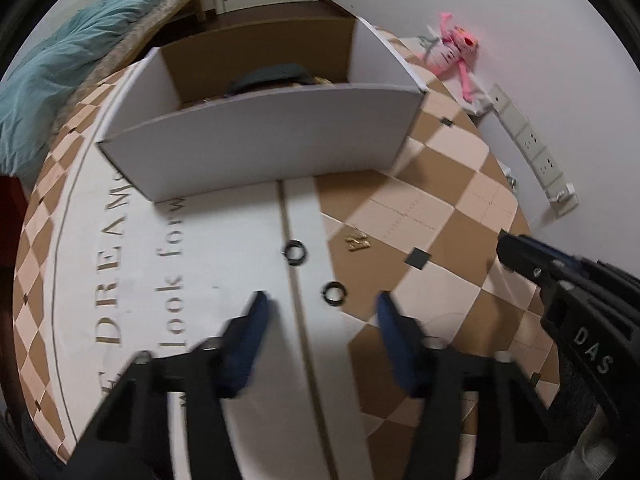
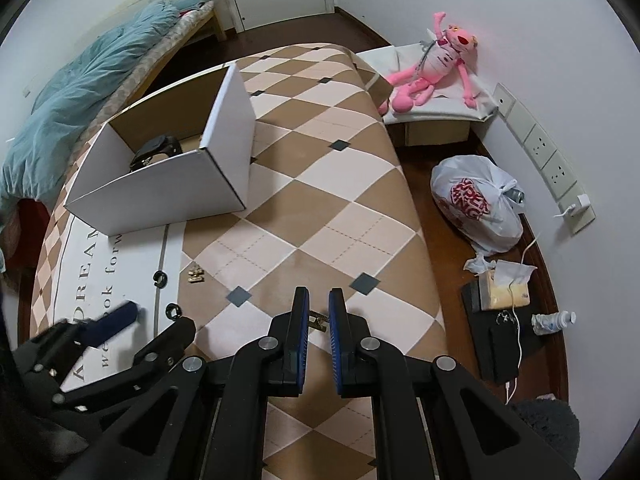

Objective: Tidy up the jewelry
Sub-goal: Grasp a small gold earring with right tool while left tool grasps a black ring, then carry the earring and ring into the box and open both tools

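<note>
From the left wrist, the left gripper [image 1: 320, 308] hangs spread and empty over a black ring [image 1: 333, 293] on the white mat [image 1: 224, 264] before the open box [image 1: 260, 136] — from the right wrist, the right gripper [image 2: 319, 304] pinches a small gold earring [image 2: 318, 319] above the checkered cloth [image 2: 320, 200], a pink plush toy [image 2: 436, 68] against the wall.

The box's [image 1: 260, 136] front wall hides most of its contents; the gold piece [image 1: 357, 242] is too small to identify.
</note>
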Motion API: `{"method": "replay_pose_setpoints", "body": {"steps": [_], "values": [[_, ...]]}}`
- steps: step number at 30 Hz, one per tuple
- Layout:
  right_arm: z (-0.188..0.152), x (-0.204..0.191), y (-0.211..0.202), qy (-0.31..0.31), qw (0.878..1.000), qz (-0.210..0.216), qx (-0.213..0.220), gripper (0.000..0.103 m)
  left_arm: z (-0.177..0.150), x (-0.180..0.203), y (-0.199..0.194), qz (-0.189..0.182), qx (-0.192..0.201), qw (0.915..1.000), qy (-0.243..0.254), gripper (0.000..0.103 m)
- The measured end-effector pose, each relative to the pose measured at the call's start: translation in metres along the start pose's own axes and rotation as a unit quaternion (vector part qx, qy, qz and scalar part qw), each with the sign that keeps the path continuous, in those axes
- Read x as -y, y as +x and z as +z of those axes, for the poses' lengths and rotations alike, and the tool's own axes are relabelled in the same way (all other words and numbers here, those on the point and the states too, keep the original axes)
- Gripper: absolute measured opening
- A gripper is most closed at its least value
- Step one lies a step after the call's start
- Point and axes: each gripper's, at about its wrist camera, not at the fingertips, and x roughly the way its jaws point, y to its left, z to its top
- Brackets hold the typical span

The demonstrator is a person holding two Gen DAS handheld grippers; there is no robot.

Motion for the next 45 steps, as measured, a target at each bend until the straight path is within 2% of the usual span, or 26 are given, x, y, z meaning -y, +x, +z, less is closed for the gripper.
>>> {"method": "replay_pose_setpoints", "body": {"steps": [3,5,15,21,27,30,32,35,38,45], "values": [[0.001,0.004,-0.001,0.004,1.0,0.0,0.001,0.01,0.002,0.004,0.0,-0.002,0.005,0.9999,0.011,0.016],[0.001,0.005,-0.001,0.006,1.0,0.0,0.002,0.01,0.003,0.006,0.0,-0.008,0.005,0.9999,0.011,0.01],[0.008,0.002,-0.016,0.008,1.0,0.012,0.016,0.01,0.003,0.001,-0.008,-0.021,0.019,0.9996,0.007,0.01],[0.02,-0.006,-0.04,0.009,0.999,0.036,0.039,0.01,0.012,-0.005,-0.039,-0.025,0.059,0.998,0.005,0.01],[0.054,-0.027,-0.06,0.0,0.994,0.087,0.06,0.01,0.047,-0.035,-0.081,-0.053,0.091,0.9942,-0.024,0.01],[0.086,-0.042,-0.057,-0.004,0.991,0.121,0.058,0.01,0.075,-0.053,-0.087,-0.077,0.086,0.9924,-0.043,0.01],[0.111,-0.054,-0.047,-0.011,0.989,0.136,0.047,0.01,0.1,-0.068,-0.086,-0.082,0.078,0.9923,-0.049,0.01],[0.143,-0.069,-0.023,-0.019,0.989,0.148,0.015,0.01,0.128,-0.087,-0.073,-0.07,0.069,0.9936,-0.056,0.01],[0.167,-0.082,0.002,-0.033,0.99,0.139,-0.018,0.01,0.148,-0.105,-0.053,-0.072,0.042,0.9938,-0.074,0.01],[0.192,-0.097,0.039,-0.059,0.988,0.118,-0.081,0.011,0.174,-0.121,-0.019,-0.069,-0.015,0.9936,-0.088,0.011]]}}
